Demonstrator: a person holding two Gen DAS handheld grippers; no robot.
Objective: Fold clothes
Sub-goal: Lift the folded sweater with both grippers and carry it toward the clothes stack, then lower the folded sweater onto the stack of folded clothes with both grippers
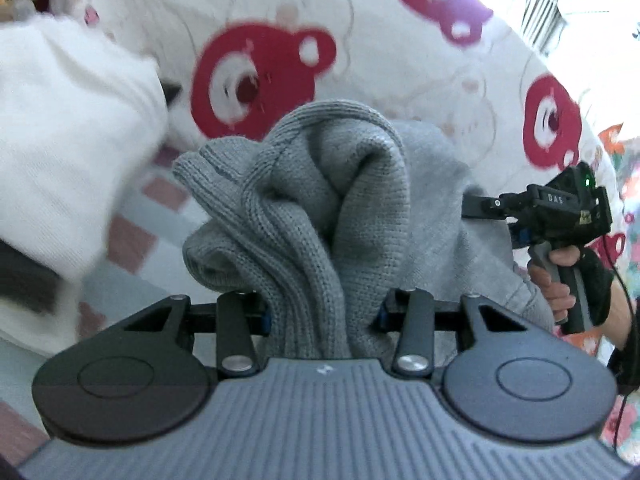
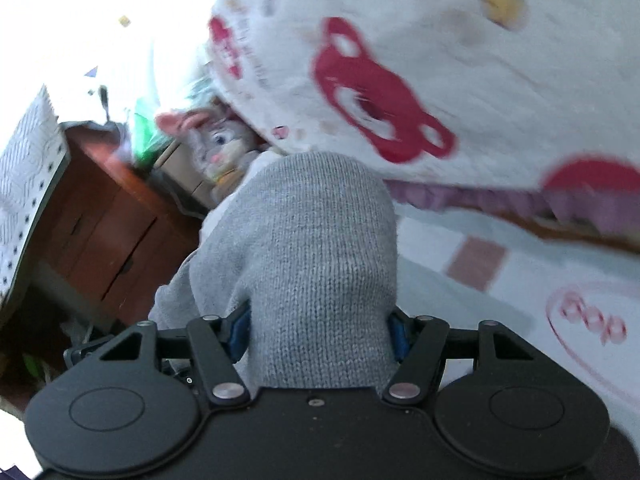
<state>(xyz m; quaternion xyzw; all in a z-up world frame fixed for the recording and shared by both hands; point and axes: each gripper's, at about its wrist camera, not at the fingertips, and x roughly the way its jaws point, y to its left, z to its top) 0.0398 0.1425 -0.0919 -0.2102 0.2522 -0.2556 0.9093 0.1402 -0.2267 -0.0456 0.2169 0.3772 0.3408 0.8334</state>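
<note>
A grey knit sweater [image 1: 320, 208] hangs bunched in thick folds between the jaws of my left gripper [image 1: 320, 304], which is shut on it. To the right in the left wrist view, my right gripper [image 1: 476, 203] reaches into the same sweater's far edge, held by a gloved hand [image 1: 568, 276]. In the right wrist view the grey sweater [image 2: 316, 240] fills the gap between the blue pads [image 2: 240, 330], and my right gripper [image 2: 320, 324] is shut on it. Both fingertip pairs are buried in the knit. The sweater is lifted off the bed.
A white bedspread with red bear prints [image 1: 260, 80] lies behind, over a checked sheet [image 1: 132, 240]. A white garment [image 1: 68, 140] is at the left. A wooden nightstand [image 2: 100, 232] and a plush rabbit [image 2: 216, 144] stand beside the bed.
</note>
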